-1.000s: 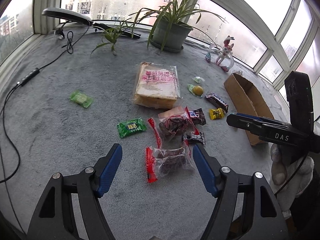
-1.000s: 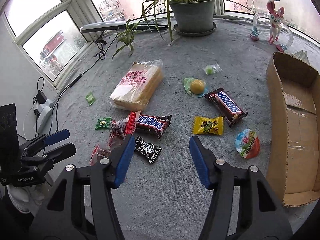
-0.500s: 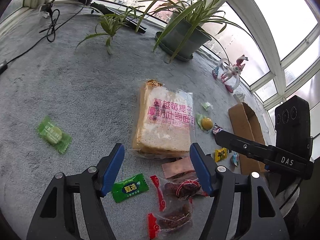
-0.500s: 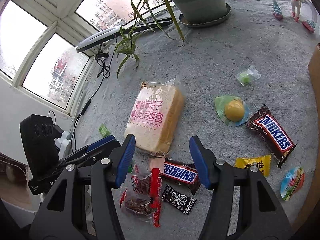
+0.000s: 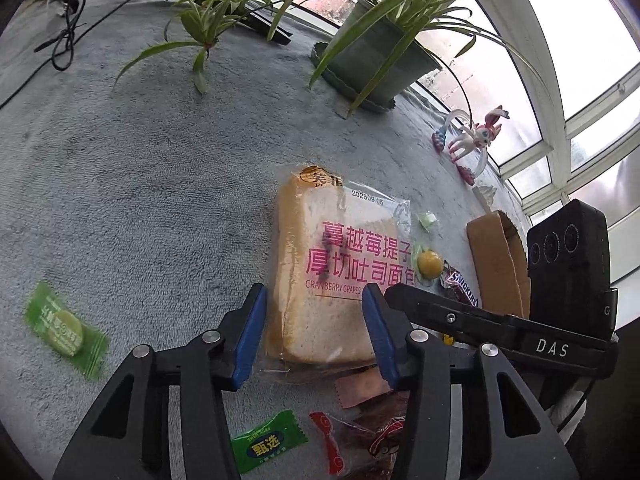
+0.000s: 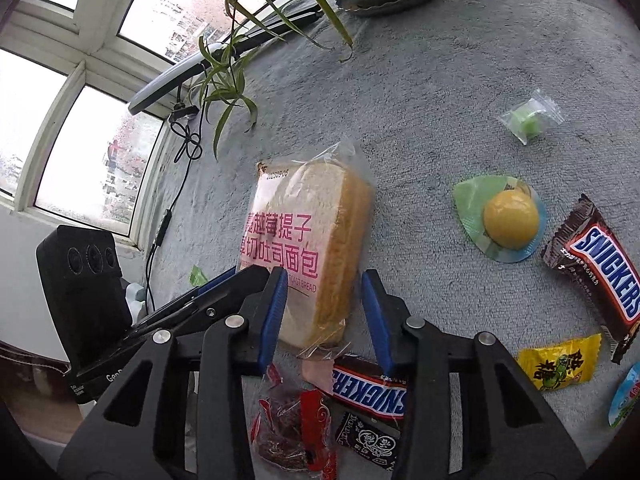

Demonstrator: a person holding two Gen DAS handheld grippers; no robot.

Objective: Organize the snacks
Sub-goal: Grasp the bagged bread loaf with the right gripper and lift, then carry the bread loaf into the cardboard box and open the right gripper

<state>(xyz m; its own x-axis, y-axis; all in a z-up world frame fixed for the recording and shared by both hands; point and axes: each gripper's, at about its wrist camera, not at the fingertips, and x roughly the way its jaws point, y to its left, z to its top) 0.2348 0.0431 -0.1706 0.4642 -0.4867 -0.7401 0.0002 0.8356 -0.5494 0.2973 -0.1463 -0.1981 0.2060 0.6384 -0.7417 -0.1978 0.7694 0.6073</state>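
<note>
A bag of sliced toast bread [image 5: 340, 268] with pink print lies on the grey carpet; it also shows in the right wrist view [image 6: 308, 252]. My left gripper [image 5: 314, 330] is open, its blue pads on either side of the bag's near end. My right gripper [image 6: 322, 314] is open too, straddling the bag's near right corner. Neither visibly presses the bag. Other snacks lie around: two Snickers bars [image 6: 600, 264] [image 6: 368, 390], a yellow jelly cup [image 6: 510, 220], a yellow packet [image 6: 560, 364], green candies [image 5: 64, 328] [image 5: 266, 446], and red-sealed dried-fruit bags [image 6: 294, 428].
An open cardboard box [image 5: 496, 264] stands at the right. A potted spider plant [image 5: 380, 60], a toy figure [image 5: 472, 136], a lamp and cables [image 5: 64, 40] sit toward the windows. A small clear-wrapped green sweet [image 6: 528, 120] lies beyond the jelly cup.
Both grippers have moved forward over the near snacks and come down to the bread bag, narrowing around its near end. The bread has not moved.
</note>
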